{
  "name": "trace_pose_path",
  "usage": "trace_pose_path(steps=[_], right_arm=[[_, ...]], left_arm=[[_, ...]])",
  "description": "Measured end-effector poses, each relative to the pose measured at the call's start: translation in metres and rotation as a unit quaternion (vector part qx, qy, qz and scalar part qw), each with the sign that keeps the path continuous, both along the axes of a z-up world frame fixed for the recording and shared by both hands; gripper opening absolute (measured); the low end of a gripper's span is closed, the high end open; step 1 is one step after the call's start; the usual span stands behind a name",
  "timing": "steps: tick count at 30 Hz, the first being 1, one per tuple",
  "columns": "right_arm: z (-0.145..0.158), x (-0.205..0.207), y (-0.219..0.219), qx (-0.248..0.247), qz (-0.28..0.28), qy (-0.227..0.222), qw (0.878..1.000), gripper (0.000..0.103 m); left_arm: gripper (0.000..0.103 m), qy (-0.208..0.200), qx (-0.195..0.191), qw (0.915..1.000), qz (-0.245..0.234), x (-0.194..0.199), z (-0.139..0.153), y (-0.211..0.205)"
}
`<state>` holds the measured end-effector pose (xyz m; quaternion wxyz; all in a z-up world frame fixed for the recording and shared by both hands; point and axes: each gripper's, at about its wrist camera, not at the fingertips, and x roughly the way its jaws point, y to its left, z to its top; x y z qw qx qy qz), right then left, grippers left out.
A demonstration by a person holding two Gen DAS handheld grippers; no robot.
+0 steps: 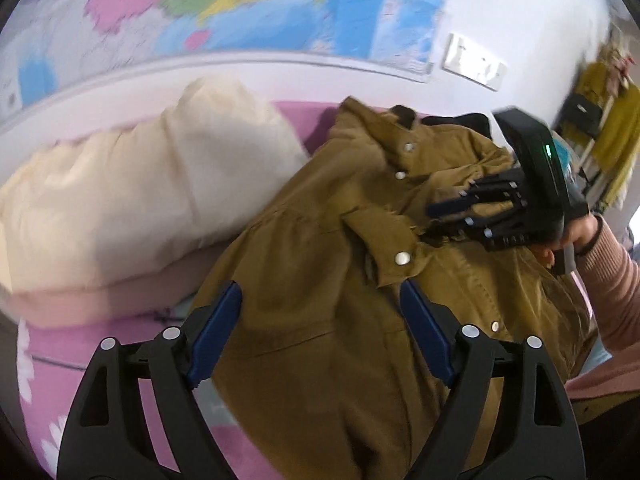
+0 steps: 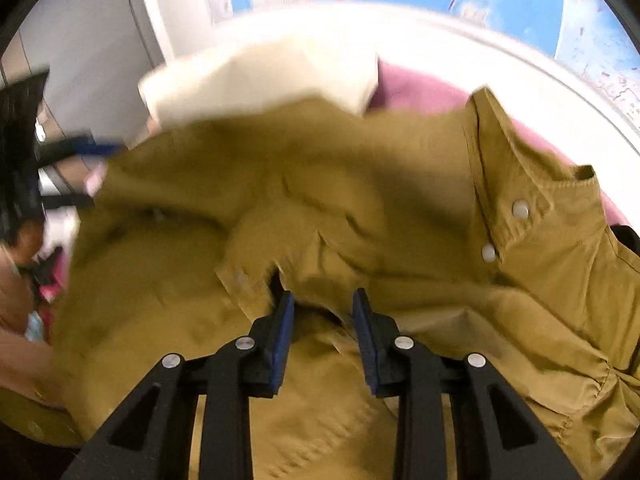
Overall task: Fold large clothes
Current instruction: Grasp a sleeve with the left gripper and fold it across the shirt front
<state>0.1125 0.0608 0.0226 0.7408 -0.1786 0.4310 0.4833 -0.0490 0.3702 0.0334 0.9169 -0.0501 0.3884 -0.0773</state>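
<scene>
We're over a pink bed sheet (image 1: 132, 344) w/ white flower print, map (image 1: 240, 4) on the wall at 12 o'clock. In the left wrist view, going left to right: cream pillow (image 1: 132, 200) fills 9–11 o'clock, resting on the sheet, its near edge just beside the jacket. The olive-brown jacket (image 1: 320, 280) – our task item – lies spread from centre down to 6 o'clock and out to 3 o'clock, collar end toward 1 o'clock, silver snaps (image 1: 402, 257) along the placket and on a pocket flap. Our left gripper (image 1: 320, 300) hangs above the jacket's middle, jaws spread wide, nothing between the blue pads – released. At 3 o'clock our right gripper (image 1: 440, 216) sits low on the jacket near the pocket flap, held by a hand (image 1: 560, 240) w/ a pink sleeve (image 1: 612, 276). Clothes on a rack (image 1: 612, 136) show at 2 o'clock, blurry.

Right wrist view, left to right: left gripper's blue finger at 9 o'clock, pillow at 11–12, jacket across the whole centre, collar and snaps at 3 o'clock. Right jaws are part-way in, a fold of fabric at the pad tips – can't tell if it's pinched or just beneath
</scene>
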Motion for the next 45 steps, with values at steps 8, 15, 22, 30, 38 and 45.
trace_pose_path(steps=[8, 15, 22, 30, 38, 45], right_arm=[[-0.038, 0.018, 0.039, -0.03, -0.034, 0.008, 0.999, 0.031], [-0.013, 0.025, 0.038, 0.001, -0.046, 0.012, 0.999, 0.045], [0.015, -0.02, -0.003, 0.074, -0.012, 0.045, 0.996, 0.051], [0.045, -0.086, -0.018, 0.181, 0.101, 0.07, 0.976, 0.068], [0.037, -0.143, 0.033, 0.207, 0.141, 0.073, 0.965, 0.073], [0.002, -0.167, 0.093, 0.165, 0.145, 0.104, 0.97, 0.082]], left_arm=[[0.084, 0.034, -0.027, 0.9982, 0.04, -0.004, -0.019, 0.031], [0.074, 0.088, -0.086, 0.9922, 0.02, -0.033, -0.053, 0.047], [0.022, 0.047, -0.068, 0.9963, 0.023, -0.047, -0.016, 0.05], [0.033, 0.013, -0.01, 0.9999, 0.005, -0.018, 0.085, 0.03], [0.064, -0.021, 0.012, 0.9995, -0.018, -0.008, 0.107, -0.004], [0.063, -0.004, 0.019, 0.9991, 0.037, -0.014, 0.085, 0.012]])
